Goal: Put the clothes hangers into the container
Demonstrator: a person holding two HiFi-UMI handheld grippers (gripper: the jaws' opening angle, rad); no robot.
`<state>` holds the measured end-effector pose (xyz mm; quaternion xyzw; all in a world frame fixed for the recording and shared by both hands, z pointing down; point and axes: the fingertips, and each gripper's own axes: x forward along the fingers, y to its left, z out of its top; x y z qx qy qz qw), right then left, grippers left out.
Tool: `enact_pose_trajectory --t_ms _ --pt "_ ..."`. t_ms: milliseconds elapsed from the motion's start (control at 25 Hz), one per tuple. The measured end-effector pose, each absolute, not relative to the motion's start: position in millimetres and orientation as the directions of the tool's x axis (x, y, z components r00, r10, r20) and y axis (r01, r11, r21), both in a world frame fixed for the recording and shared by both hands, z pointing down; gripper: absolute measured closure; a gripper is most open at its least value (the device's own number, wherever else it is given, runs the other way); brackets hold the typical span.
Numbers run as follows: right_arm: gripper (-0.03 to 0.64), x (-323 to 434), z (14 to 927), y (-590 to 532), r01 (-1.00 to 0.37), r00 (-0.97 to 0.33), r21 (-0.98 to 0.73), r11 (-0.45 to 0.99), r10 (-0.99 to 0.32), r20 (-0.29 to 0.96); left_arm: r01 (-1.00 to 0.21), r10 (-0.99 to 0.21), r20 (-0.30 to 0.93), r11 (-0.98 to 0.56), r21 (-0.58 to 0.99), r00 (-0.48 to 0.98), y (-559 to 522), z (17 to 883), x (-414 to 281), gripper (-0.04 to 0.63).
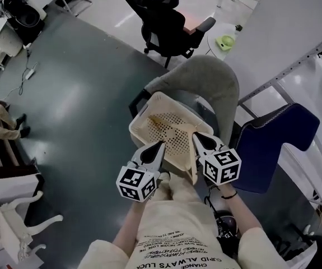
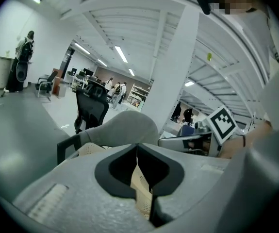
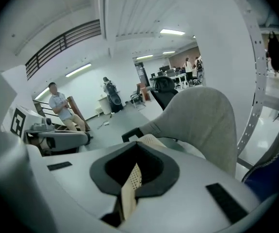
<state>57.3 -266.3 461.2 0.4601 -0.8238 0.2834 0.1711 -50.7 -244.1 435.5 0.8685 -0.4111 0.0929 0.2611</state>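
Head view shows the cream perforated basket (image 1: 144, 114) held tilted in the air, its open side facing up toward the camera. A tan, hanger-like piece (image 1: 162, 123) lies on its holed floor just beyond both sets of jaw tips. The left gripper (image 1: 161, 144) pinches the near rim of the basket. In the left gripper view its jaws are pressed together, with a strip of the holed cream wall caught between the pads. The right gripper (image 1: 197, 139) sits just beside it on the same near edge. In the right gripper view its jaws are likewise clamped on a fold of that wall. Directly ahead of both grippers, under and behind the basket, stands a grey padded chair (image 1: 217, 83), and its rounded back fills the space past the jaw tips. Farther ahead is a black office chair (image 1: 163, 21) on the dark floor (image 1: 77, 94). To the outer side of the right gripper sits a blue seat (image 1: 273, 139), close by, with a white partition (image 1: 284, 27) and a metal rack frame (image 1: 287, 77) behind it. Well off to the outer side of the left gripper are a floor cable (image 1: 27, 72) and white furniture (image 1: 9, 223). Behind the grippers are the person's forearms and a printed cream garment (image 1: 175, 234).
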Motion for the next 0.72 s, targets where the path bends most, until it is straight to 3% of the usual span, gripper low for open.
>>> enact_pose_trajectory --t_ms 720 --pt "0.612 65.9 329.2 -262.3 -0.832 -0.531 -0.321 0.452 -0.817 0.225 -0.815 -0.801 0.172 -0.536 0.221 0.573 -255.0 320.2 -73.3 0.572"
